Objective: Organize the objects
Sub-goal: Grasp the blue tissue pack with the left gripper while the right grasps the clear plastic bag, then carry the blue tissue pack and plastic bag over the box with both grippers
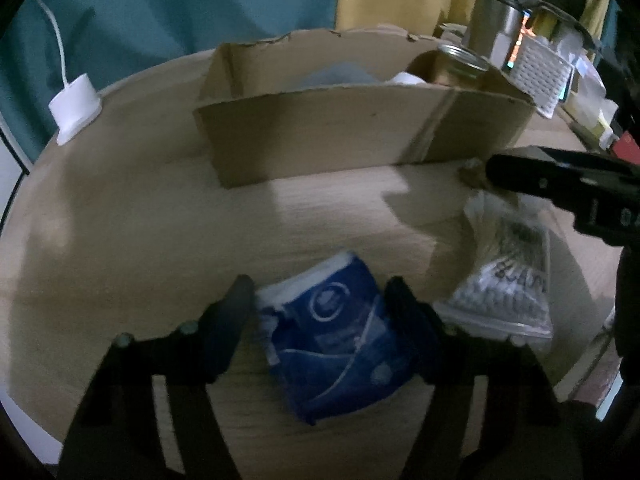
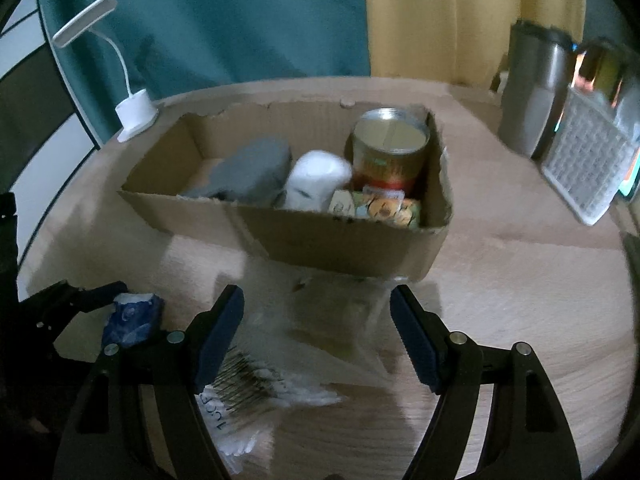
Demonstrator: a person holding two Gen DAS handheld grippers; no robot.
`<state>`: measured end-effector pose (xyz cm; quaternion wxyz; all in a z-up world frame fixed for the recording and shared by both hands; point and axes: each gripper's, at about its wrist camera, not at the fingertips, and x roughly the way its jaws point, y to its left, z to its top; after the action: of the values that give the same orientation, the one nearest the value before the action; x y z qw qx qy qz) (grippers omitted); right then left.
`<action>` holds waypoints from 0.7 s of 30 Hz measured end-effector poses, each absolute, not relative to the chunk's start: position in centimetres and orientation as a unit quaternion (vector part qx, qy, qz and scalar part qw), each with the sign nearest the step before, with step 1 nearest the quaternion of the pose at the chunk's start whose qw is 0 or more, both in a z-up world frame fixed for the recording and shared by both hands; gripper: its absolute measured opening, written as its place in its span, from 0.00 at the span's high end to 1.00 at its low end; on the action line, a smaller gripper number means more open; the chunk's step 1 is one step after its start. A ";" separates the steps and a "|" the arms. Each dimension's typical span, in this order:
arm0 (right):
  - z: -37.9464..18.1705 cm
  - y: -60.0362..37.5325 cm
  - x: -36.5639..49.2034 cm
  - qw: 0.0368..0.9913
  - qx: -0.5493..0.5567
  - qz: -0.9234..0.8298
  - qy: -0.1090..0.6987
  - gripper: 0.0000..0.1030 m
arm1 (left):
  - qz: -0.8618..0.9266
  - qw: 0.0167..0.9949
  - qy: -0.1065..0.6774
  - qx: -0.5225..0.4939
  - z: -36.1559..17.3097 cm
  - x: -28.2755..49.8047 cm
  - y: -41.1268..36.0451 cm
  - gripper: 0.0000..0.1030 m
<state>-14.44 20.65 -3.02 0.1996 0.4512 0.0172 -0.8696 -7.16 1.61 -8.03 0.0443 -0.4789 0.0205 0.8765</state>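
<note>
A blue tissue pack (image 1: 340, 336) lies on the wooden table between the fingers of my left gripper (image 1: 320, 300); the jaws sit close at its sides, and contact is unclear. It also shows in the right wrist view (image 2: 132, 320). My right gripper (image 2: 316, 308) is open over a clear plastic bag of cotton swabs (image 2: 280, 368), which also shows in the left wrist view (image 1: 508, 276). A cardboard box (image 2: 320, 236) behind holds a grey cloth (image 2: 252, 172), a white roll (image 2: 316, 180), a tin can (image 2: 388, 148) and a colourful packet (image 2: 384, 208).
A white desk lamp (image 2: 132, 116) stands at the back left. A steel flask (image 2: 532, 104) and a white perforated basket (image 2: 584, 164) stand at the back right. A teal curtain hangs behind the round table (image 2: 520, 280).
</note>
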 end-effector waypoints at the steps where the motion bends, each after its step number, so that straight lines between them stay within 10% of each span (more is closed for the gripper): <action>1: -3.2 20.7 -14.5 0.202 0.456 -0.867 0.013 0.26 | 0.877 0.047 0.020 -0.478 -8.0 -7.1 1.6 0.36; 21: -2.6 21.2 -13.9 0.201 0.442 -0.874 0.018 0.58 | 0.893 0.062 0.011 -0.446 -5.7 -6.9 1.8 0.39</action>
<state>-13.90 21.17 -2.59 0.2013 0.4418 0.0179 -0.8741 -6.93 1.82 -5.69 0.0617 -0.4458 0.0111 0.8929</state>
